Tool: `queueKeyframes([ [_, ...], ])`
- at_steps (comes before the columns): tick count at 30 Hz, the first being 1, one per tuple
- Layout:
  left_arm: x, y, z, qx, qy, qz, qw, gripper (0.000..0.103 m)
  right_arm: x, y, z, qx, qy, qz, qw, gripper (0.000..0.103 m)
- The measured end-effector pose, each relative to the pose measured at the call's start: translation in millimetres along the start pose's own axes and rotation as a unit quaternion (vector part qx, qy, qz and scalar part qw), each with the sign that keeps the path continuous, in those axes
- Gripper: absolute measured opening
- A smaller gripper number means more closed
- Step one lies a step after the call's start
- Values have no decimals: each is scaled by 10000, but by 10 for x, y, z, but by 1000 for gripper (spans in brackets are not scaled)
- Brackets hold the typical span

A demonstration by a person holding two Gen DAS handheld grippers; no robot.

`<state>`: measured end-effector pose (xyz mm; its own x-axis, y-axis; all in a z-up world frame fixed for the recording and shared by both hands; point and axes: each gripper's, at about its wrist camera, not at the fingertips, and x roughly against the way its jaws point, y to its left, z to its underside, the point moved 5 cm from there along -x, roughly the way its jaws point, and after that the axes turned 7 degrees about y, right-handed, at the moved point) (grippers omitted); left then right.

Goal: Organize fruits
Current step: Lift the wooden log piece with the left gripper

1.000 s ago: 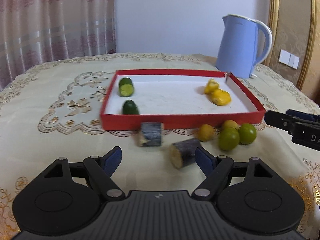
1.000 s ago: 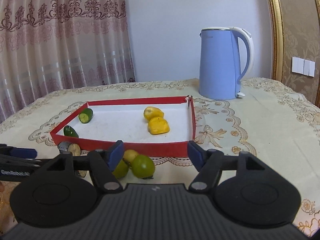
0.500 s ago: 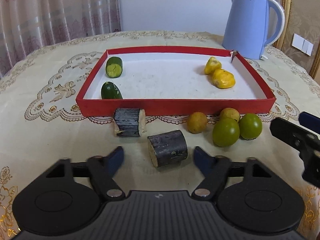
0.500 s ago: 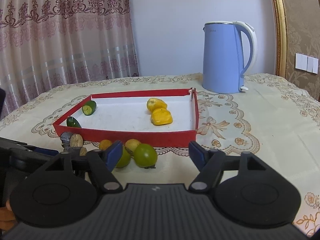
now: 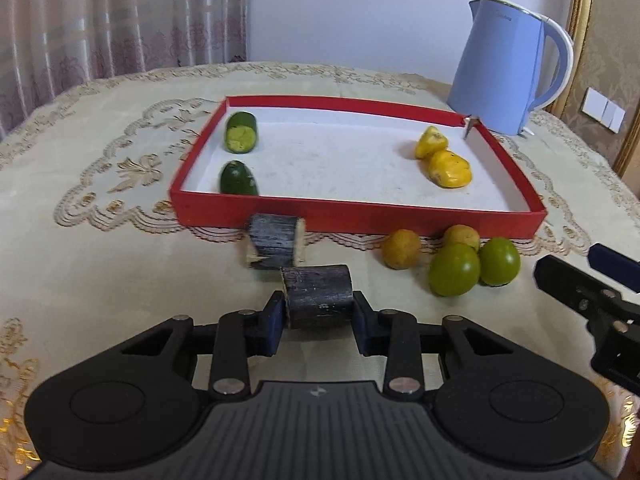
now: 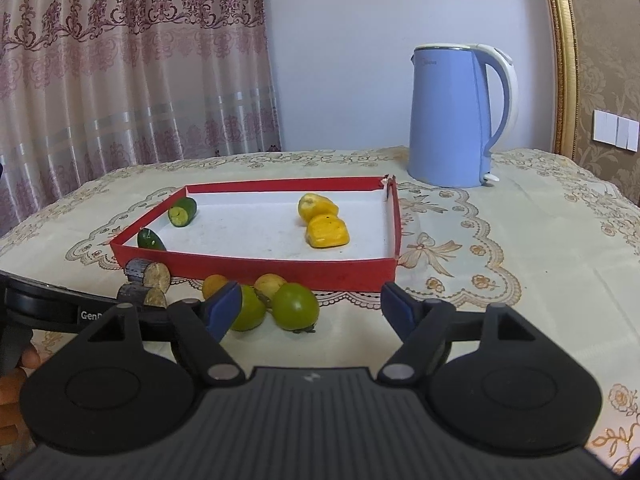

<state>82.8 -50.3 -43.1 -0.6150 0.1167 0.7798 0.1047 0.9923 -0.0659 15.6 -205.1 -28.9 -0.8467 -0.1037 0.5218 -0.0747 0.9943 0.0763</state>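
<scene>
Left gripper (image 5: 318,312): I have its blue pads against the two cut ends of the near sugarcane piece (image 5: 318,295), clamped on it at 6 o'clock of the left wrist view.
Near sugarcane piece: lies on the tablecloth (image 5: 100,272), its axis across my fingers; whether it is lifted off the cloth I cannot tell.
Far sugarcane piece (image 5: 275,246): just beyond the first at 12 o'clock, close against the front wall of the red tray (image 5: 360,220); the two pieces touch or nearly so.
Right gripper (image 6: 312,310): pads wide apart, nothing between them, held low in front of the tray.
Round fruits: two green ones (image 5: 454,275) and two orange-yellow ones (image 5: 401,249) clustered on the cloth at 3 o'clock of the held piece, outside the tray.
Tray contents: two cucumber pieces (image 5: 241,133) at its 9 o'clock side, two yellow pieces (image 5: 448,168) at its 3 o'clock side; the middle is bare.
Kettle (image 6: 456,116): blue, behind the tray's far right corner.
Handling, my judgement: the cane looks stiff, woody and fairly dense, so firm pressure should not crush it. Its waxy bark could slip; the flat fibrous ends give better purchase.
Risk, my judgement: lifting may nudge the neighbouring piece.
</scene>
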Motion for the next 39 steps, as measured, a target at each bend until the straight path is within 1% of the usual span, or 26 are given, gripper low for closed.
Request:
queueKeyframes([
  [3,28,65,-1,1,-59,-183,9998,34,13,-4,3,1,-13,6,10000,75],
  [15,60,324,-12,168,-93,-605,9980,34,75,68,10,159,-133,-1,9998,74],
  [26,67,380,1,154,-166,-764,9968,34,-4,63,10,262,-22,89,9996,74],
  [30,62,381,-1,134,-149,-727,9972,34,-128,42,-1,302,119,221,9992,74],
  [34,70,379,-2,123,-166,-736,9971,34,-241,65,-11,390,248,222,9987,74],
  [36,72,376,-3,114,-167,-734,9971,34,-295,85,-9,450,336,213,9982,68],
  [39,81,385,-7,117,-175,-749,9970,34,-353,102,-5,522,426,196,9975,63],
])
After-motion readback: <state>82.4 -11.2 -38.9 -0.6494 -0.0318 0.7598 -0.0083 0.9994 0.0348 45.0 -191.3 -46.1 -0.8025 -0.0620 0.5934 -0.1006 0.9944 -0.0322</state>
